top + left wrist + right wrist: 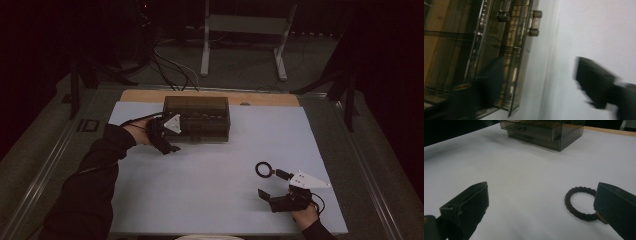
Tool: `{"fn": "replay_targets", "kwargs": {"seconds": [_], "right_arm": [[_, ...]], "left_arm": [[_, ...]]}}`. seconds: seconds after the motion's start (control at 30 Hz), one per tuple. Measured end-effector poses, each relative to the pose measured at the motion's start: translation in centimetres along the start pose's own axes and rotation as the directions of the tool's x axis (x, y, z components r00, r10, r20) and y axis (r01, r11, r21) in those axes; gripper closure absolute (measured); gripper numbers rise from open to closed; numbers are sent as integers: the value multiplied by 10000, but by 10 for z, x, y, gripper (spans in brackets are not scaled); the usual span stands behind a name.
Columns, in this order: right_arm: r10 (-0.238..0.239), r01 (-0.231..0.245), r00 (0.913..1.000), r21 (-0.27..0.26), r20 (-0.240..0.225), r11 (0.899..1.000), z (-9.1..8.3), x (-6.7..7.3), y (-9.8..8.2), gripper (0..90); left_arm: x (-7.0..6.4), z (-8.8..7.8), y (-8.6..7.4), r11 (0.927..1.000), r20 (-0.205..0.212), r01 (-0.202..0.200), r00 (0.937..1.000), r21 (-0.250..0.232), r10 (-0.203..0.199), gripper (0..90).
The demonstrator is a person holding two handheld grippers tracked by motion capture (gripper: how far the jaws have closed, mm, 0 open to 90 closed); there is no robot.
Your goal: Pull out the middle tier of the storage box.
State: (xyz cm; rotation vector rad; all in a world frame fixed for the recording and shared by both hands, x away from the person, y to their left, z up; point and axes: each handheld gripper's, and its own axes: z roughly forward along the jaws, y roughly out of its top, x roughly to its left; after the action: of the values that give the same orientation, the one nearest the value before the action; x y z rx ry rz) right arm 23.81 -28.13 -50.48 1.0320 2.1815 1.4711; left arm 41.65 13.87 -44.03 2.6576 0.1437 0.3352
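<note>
Item 1: smoked-transparent drawer box (200,117), set at the 12 o'clock end of the pale table sheet (215,190), with a strip of bare wooden tabletop (150,96) seen behind it. In the right gripper view two drawer fronts (534,131) with small knobs are made out, the upper one standing slightly proud of the case. No brand, label or writing can be read on the box (the frames are dim, and the left gripper view is blurred).

Item 2: left gripper (167,137), held at the box's 9 o'clock end, by the front left corner. In its own view one jaw is seen against the box's corner (514,105) and the other over bare sheet; the jaws are partly spread, and whether the box is pressed cannot be told.

Item 3: dark braided ring (263,169), apparently a hair tie, lying flat on the sheet towards 4 o'clock, well apart from the box.

Item 4: right gripper (274,187), resting at about 5 o'clock, just beside the ring. Its jaws are spread wide with nothing clasped; the ring (580,203) is partly hidden behind the right-hand jaw.
</note>
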Motion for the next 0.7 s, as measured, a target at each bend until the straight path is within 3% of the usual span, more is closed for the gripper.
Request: {"fn": "replay_targets", "kwargs": {"seconds": [0.07, 0.17, 0.3, 0.5, 0.7], "right_arm": [[-5, 5, 10000, 0, -4, 10000, 0, 0, 0, 0], [11, -11, 10000, -14, -17, 10000, 0, 0, 0, 0], [-12, 12, 10000, -2, -25, 10000, 0, 0, 0, 0], [-25, 25, 10000, -2, -45, 10000, 0, 0, 0, 0], [-53, 53, 10000, 6, -55, 10000, 0, 1, 0, 0]], "left_arm": [[2, 1, 1, 10000, 152, 26, 9999, 62, -27, 340], [6, 2, 3, 9999, 13, -71, 10000, 123, 70, 435], [9, 3, 5, 9972, -125, -660, 9977, 356, 665, 535], [18, 9, 6, 9957, 390, -738, 9967, 552, 717, 646], [23, 17, 9, 9915, 596, -1002, 9937, 834, 954, 694]]}}
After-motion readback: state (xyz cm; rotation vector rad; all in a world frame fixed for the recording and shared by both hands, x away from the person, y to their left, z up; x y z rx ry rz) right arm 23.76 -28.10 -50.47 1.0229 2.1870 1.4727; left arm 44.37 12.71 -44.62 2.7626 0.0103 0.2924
